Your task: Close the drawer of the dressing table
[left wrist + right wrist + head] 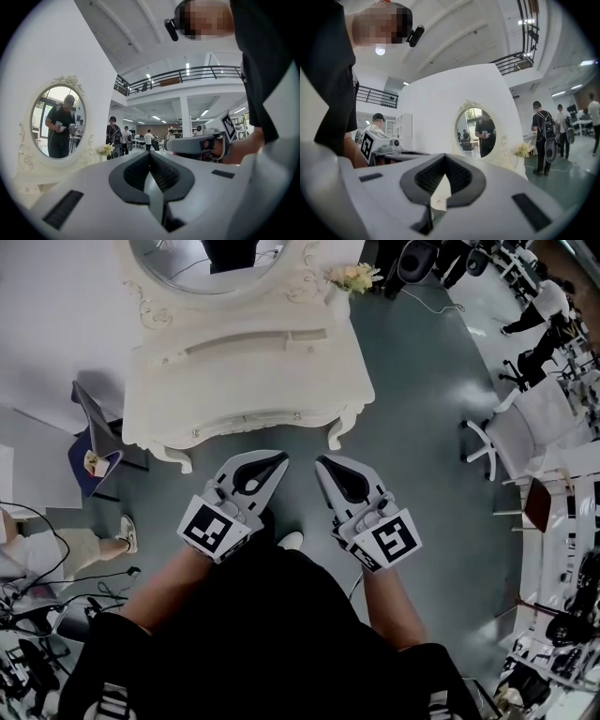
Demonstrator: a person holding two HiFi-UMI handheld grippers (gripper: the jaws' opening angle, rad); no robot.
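The white dressing table stands ahead of me with its oval mirror at the back. Its drawer front with small knobs looks flush with the table's front edge. My left gripper and right gripper hover side by side just short of that front edge, apart from it and pointing at it. Both are shut with nothing between the jaws. The left gripper view shows its shut jaws with the mirror off to the left. The right gripper view shows its shut jaws and the mirror ahead.
A vase of pale flowers sits on the table's back right corner. A dark blue chair stands left of the table, with another person's foot near it. A white chair stands to the right. Cables lie at lower left.
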